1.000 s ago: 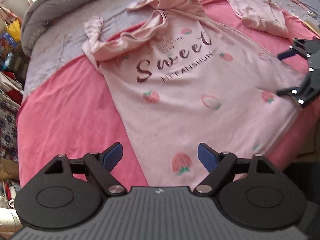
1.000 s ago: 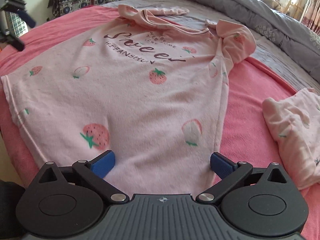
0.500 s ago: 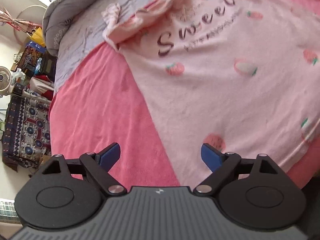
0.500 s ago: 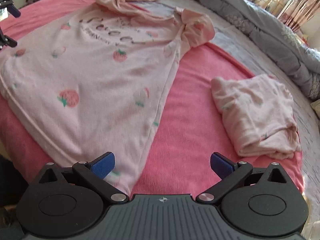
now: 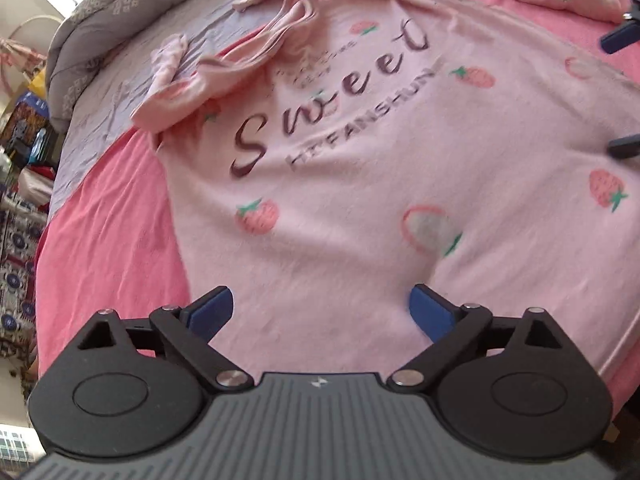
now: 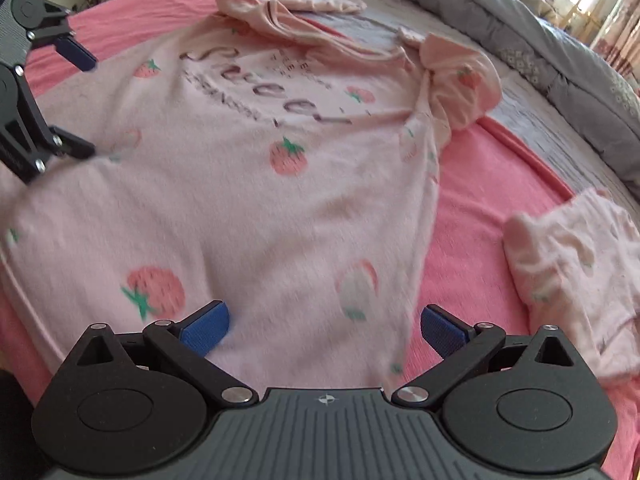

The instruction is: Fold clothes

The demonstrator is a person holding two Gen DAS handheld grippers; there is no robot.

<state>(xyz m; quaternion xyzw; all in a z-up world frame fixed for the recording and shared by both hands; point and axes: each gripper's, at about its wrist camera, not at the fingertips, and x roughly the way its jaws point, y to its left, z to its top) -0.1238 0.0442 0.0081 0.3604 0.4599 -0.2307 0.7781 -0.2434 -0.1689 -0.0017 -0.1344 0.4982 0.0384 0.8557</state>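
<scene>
A pale pink T-shirt [image 5: 360, 168] with strawberries and the word "Sweet" lies face up, spread on a pink blanket [image 5: 108, 232]; it also shows in the right wrist view [image 6: 248, 200]. Its sleeves and collar are bunched at the far end. My left gripper [image 5: 322, 308] is open and empty, low over the shirt's lower left part. My right gripper [image 6: 324, 326] is open and empty over the shirt's lower right hem. Each gripper shows at the edge of the other's view: the right gripper [image 5: 620, 92] and the left gripper [image 6: 84, 104].
A second pink garment [image 6: 576, 272] lies folded on the blanket to the right of the shirt. A grey quilt [image 6: 520, 32] covers the far side of the bed. Cluttered shelves and a patterned cloth [image 5: 16, 248] stand off the bed's left edge.
Both grippers swung away and came back over the shirt, lower and closer to the fabric than a second ago. The shirt lies as before. Both stay open.
</scene>
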